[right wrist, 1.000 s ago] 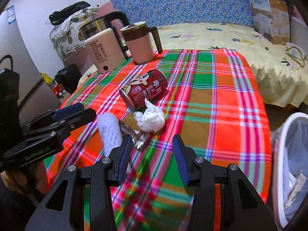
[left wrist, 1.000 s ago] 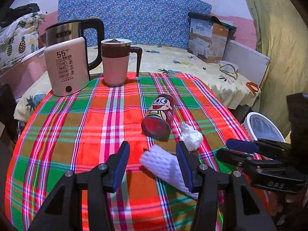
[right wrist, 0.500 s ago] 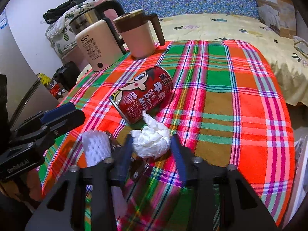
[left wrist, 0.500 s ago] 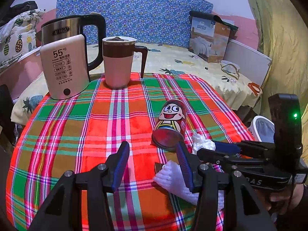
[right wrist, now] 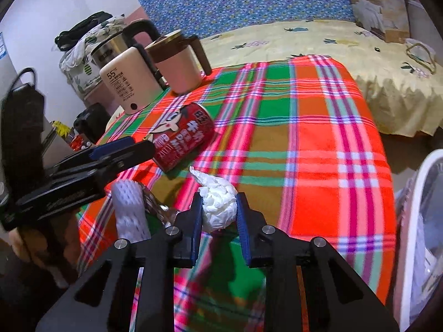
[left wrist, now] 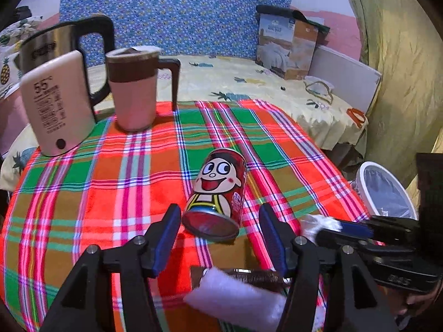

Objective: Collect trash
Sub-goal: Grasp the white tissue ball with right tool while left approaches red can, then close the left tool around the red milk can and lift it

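Red cartoon-face can (left wrist: 217, 193) seen lying on its side on plaid cloth. Crumpled white tissue (right wrist: 218, 207) seen just beside it. White foam net sleeve (right wrist: 130, 213) laid across a shiny brown wrapper (left wrist: 249, 276).

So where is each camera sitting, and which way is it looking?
Left wrist: rides the left gripper, looking forward and down at the red can lying between its opening jaws; the right gripper pokes in beside it.
Right wrist: rides the right gripper, looking down at the crumpled tissue its jaws are closing on; the left gripper shows alongside.
Both share: can, tissue, white foam net, kettle, pink mug, plaid tablecloth, white bin.
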`<state>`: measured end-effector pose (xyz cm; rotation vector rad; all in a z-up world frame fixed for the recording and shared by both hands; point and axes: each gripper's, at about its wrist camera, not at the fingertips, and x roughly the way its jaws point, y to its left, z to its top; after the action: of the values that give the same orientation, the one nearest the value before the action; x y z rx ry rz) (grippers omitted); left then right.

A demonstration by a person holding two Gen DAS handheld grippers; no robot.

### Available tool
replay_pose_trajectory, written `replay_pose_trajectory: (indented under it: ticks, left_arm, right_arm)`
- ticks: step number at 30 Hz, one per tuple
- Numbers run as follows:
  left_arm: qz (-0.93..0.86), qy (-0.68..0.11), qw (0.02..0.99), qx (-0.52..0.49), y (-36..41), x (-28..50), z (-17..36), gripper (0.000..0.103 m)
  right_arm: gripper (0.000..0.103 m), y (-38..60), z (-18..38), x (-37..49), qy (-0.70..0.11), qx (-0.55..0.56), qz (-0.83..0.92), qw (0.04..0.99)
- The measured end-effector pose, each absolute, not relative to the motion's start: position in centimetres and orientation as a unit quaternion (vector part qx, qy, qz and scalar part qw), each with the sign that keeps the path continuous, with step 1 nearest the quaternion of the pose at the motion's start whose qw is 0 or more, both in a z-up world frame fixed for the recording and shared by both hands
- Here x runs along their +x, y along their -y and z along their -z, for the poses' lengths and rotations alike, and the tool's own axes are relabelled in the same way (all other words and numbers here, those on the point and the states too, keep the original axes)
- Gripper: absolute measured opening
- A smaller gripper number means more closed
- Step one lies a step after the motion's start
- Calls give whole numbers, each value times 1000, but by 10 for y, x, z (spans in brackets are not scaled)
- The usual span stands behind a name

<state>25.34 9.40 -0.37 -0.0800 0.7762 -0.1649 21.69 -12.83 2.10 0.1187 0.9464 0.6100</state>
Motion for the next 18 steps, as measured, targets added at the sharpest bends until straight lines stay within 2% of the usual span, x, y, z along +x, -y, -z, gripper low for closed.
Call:
replay_pose_trajectory:
  ticks: [10,12,18]
  left_arm:
    - [77,-407,910,-33,-83,276,20,60]
    - [78,-408,909,-35,-81,277,22,55]
    - [69,-400,913,-40,-80,272,20,54]
  right_arm:
    - [25,155,-23,214,-442,73,-272,851]
    - [25,159,-25,213,-440,75,-268,854]
    - [25,169,-28,206,-434,80,-262,858]
